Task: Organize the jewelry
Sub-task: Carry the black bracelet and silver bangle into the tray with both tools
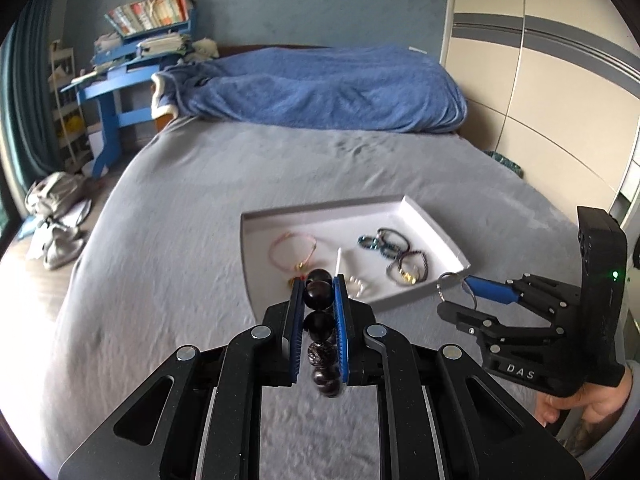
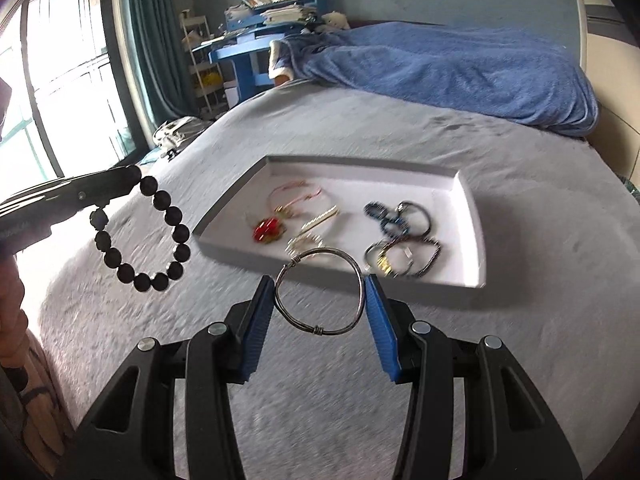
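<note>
The left gripper (image 1: 318, 300) is closed on a black bead bracelet (image 2: 144, 232) that hangs loose, and the right gripper (image 2: 320, 300) clamps a thin metal bangle (image 2: 320, 292) only at its edges. I think the bangle may slip out and the beads may swing past the white tray (image 2: 476, 240). Both are above the grey bed (image 2: 520, 200), just before the tray, in a bedroom with a blue blanket (image 1: 320, 88) and a blue desk (image 1: 116, 92).

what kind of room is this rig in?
A bedroom, most likely at home. The tray sits on a bed with a grey sheet, a blue blanket bunched at its head, a cluttered blue desk in the corner and a wardrobe alongside.
</note>
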Demonstrator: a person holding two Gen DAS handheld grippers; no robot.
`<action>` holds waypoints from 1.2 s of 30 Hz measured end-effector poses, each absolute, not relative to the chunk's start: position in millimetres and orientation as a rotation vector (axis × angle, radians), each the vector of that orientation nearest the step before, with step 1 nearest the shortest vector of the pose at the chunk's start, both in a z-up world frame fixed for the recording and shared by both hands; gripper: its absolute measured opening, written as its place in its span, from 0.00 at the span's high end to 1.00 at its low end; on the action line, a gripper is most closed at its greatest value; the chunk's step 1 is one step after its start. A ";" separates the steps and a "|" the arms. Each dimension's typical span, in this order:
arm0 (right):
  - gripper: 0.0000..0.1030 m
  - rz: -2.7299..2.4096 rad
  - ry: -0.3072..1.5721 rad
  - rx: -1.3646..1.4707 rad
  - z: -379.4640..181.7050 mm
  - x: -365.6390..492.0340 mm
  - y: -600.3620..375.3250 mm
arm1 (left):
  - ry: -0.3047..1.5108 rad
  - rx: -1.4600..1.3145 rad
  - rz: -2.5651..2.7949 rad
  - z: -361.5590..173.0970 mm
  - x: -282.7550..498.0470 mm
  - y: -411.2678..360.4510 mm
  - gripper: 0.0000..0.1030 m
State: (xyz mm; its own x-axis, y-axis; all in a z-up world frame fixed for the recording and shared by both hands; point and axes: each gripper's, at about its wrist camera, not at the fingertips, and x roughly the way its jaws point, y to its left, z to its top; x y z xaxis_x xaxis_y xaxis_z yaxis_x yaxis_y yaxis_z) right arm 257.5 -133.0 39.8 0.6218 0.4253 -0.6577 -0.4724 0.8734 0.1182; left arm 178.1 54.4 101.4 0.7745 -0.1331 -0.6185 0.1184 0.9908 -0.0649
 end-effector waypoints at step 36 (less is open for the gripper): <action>0.55 0.420 0.848 -0.060 -3.1 365.9 -135.9 | 0.812 0.031 -0.133 29.2 293.0 36.5 0.85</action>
State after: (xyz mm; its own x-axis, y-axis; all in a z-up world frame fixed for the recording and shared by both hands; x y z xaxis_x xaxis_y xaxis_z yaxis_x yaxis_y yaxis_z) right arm 365.9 -135.9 -3.1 0.5845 0.3365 -0.7383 -0.3837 0.9164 0.1140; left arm 293.0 36.5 29.2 0.6798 -0.1068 -0.7256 0.1305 0.9912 -0.0236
